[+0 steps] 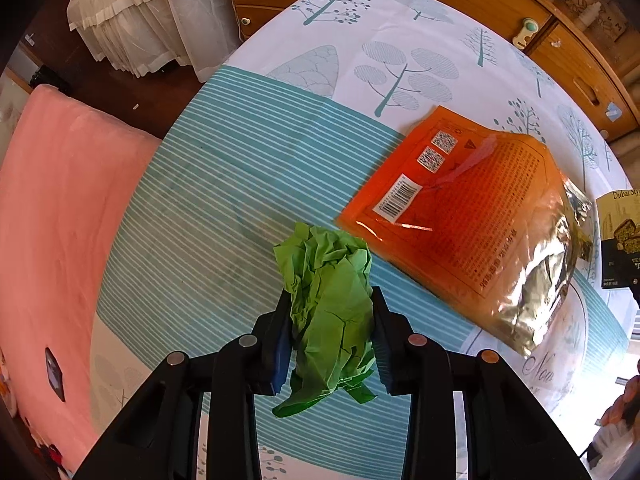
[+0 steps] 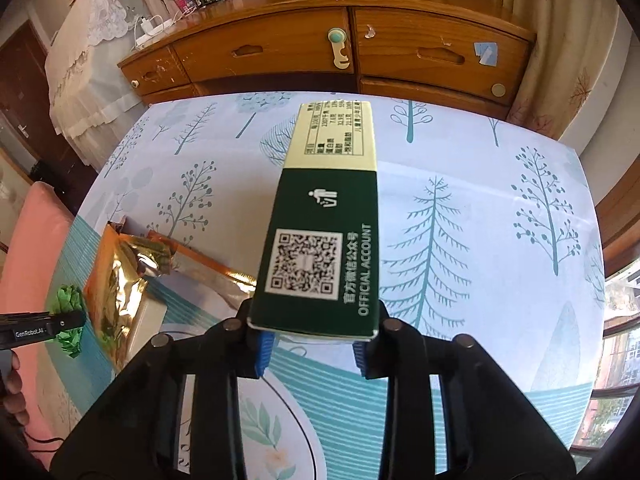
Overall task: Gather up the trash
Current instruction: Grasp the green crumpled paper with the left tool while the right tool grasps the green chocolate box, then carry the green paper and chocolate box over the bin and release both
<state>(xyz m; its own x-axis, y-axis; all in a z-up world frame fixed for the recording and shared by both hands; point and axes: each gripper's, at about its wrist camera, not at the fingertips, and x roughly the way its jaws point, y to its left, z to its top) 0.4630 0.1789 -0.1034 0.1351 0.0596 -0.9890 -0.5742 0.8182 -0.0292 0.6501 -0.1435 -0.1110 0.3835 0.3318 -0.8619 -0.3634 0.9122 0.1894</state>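
Observation:
My left gripper points down over the table and is shut on a crumpled green paper, which hangs a little above the striped cloth. From the right wrist view that gripper and the paper sit at the far left. An orange snack bag with a torn foil end lies flat to the right of the paper; its foil end faces the right camera. My right gripper is shut on the near end of a dark green and cream box, held above the table. The box shows at the left view's right edge.
The table wears a cloth printed with trees and teal stripes. A wooden dresser with drawers stands right behind it. A pink mattress runs along the table's left side. A lace-covered piece stands at the back left. A window is at the right.

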